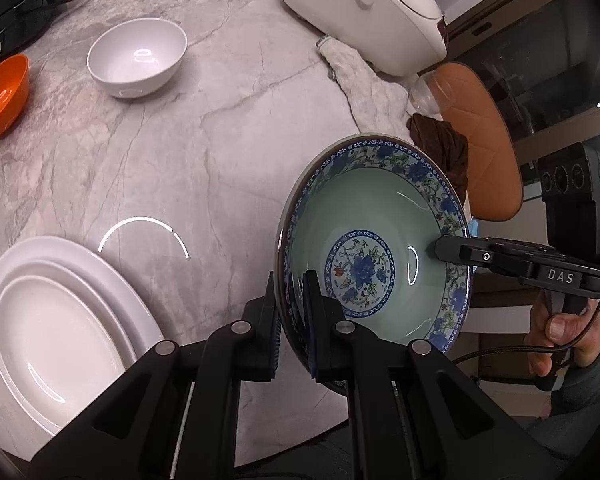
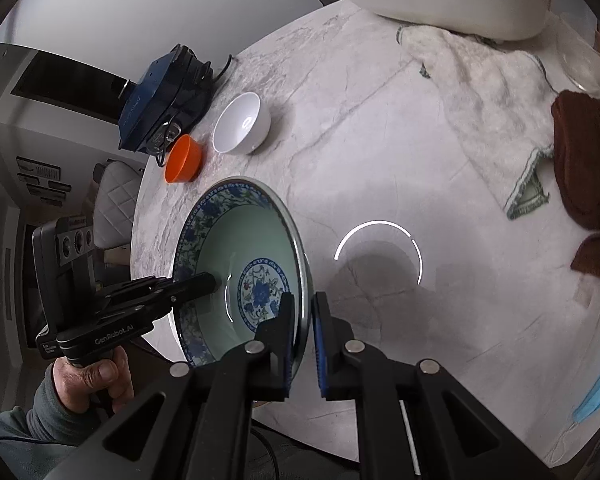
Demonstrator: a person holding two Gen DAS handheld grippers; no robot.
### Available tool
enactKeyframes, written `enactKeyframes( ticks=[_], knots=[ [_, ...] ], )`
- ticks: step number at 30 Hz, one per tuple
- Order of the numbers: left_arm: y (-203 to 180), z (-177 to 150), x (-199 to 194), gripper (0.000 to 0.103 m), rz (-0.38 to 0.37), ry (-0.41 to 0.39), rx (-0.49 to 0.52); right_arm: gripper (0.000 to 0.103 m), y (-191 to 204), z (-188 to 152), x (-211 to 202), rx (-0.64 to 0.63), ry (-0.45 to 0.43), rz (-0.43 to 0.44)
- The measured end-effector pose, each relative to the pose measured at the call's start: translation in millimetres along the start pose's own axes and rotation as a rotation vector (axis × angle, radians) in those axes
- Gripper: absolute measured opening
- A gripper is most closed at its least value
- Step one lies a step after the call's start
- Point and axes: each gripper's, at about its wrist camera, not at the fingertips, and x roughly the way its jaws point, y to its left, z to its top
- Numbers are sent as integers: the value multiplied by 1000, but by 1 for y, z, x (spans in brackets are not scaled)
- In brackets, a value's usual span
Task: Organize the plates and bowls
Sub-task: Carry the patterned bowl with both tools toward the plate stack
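Left gripper (image 1: 293,322): clamped on the near-left rim of the patterned bowl (image 1: 374,248), one finger outside the wall, one inside.
Right gripper (image 2: 303,334): clamped on the opposite rim of the same bowl, one finger inside, one outside; its tip also shows in the left wrist view, reaching over the rim from the right.
Patterned bowl, place: held between the two grippers over the near edge of the marble table (image 1: 204,132), partly past that edge.
Patterned bowl, facing: mouth up toward both cameras, blue flower medallion at the bottom, pale green inside, blue floral band on the rim. It is round, so no long axis can be told; whether it is level or tilted I cannot tell.
Hands: one on each gripper handle, the right hand (image 1: 568,338) and the left hand (image 2: 94,380), each with a grey sleeve.
White plates (image 1: 60,336): two, stacked, smaller on larger, oval, on the table left of the left gripper; long axis runs from near to far.
White bowl (image 1: 138,56): one, upright, far left part of the table, well apart from the held bowl.
Orange bowl (image 1: 2,96): one, just beside the white bowl, tipped toward the right-wrist camera.
Bowl count: three.
Cloths: a white towel (image 2: 488,80) and a brown cloth (image 2: 592,168) on the right side.
Far edge: a white appliance (image 1: 364,4) and a dark blue device (image 2: 160,96).
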Motion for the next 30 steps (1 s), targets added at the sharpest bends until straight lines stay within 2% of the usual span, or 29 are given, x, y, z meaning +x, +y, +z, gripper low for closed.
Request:
enactKeyframes(
  ticks=[6, 12, 20, 30],
  knots=[
    [4, -30, 27, 8, 18, 60, 18, 11, -12, -33, 16, 41, 45, -8],
    [5, -44, 60, 9, 56, 98, 68, 11, -32, -55, 40, 70, 73, -25],
    [13, -41, 95, 9, 74, 121, 73, 11, -58, -61, 59, 108, 76, -22],
    [12, -30, 104, 9, 87, 119, 57, 12, -69, -60, 64, 107, 80, -7]
  ],
)
